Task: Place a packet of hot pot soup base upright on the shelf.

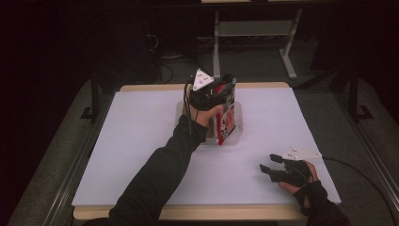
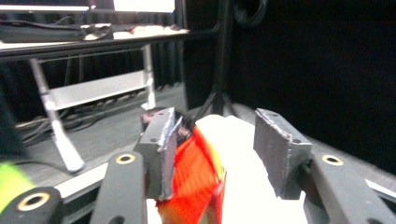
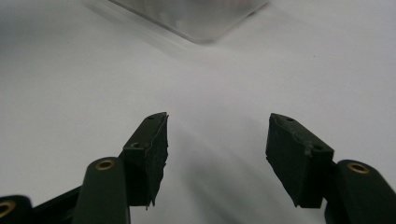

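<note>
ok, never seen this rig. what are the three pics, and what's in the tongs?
There is no robot arm here: a person holds two-jaw tongs in each hand at a table with a white top. The high view looks down from the person's side; the other two come from cameras riding on each pair of tongs, looking along the black jaws. The left tongs are at the top of a red snack bag, which stands in a clear container. Their jaws stand apart: the bag lies against one pad and the other is clear of it, so it is not clamped. The right tongs rest open near the table's front edge, holding nothing.
</note>
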`<state>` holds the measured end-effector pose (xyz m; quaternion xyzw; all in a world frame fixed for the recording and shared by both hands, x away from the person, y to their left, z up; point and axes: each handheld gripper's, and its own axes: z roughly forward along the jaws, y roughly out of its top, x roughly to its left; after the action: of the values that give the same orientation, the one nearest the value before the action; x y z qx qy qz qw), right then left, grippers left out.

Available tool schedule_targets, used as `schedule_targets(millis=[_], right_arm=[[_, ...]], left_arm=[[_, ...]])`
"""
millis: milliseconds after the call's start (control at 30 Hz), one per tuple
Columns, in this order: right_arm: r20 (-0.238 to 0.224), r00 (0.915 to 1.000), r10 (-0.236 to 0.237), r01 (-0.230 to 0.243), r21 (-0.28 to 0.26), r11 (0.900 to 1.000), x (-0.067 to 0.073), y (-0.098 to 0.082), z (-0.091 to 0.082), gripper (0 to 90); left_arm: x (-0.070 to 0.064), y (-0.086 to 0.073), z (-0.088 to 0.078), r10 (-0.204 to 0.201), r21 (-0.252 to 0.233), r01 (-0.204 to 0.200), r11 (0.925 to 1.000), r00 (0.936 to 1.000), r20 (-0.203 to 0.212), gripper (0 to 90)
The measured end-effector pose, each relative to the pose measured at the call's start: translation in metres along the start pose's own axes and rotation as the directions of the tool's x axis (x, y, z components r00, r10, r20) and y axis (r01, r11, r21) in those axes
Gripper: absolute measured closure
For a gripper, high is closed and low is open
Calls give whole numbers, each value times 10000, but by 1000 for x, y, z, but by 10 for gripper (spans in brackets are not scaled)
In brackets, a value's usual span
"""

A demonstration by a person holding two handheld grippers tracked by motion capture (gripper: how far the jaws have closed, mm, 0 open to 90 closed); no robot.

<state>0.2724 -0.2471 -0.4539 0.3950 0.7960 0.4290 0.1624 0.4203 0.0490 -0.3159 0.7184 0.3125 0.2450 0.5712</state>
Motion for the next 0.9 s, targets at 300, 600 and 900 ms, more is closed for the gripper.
schedule_targets(millis=[300,600,900], right_arm=[[-49,9999,-136,137,173,9998,2,0,2,371],[-38,9998,-188,188,158,9997,4,1,1,371],[-50,9998,-217,218,185,9996,5,1,1,371]], left_arm=[[2,-1,-28,-139,-263,155,9995,9981,598,341],[-10,-25,-44,328,810,-398,9959,9957,868,391],[-8,-30,-32,-99,1268,69,9919,9997,227,324]])
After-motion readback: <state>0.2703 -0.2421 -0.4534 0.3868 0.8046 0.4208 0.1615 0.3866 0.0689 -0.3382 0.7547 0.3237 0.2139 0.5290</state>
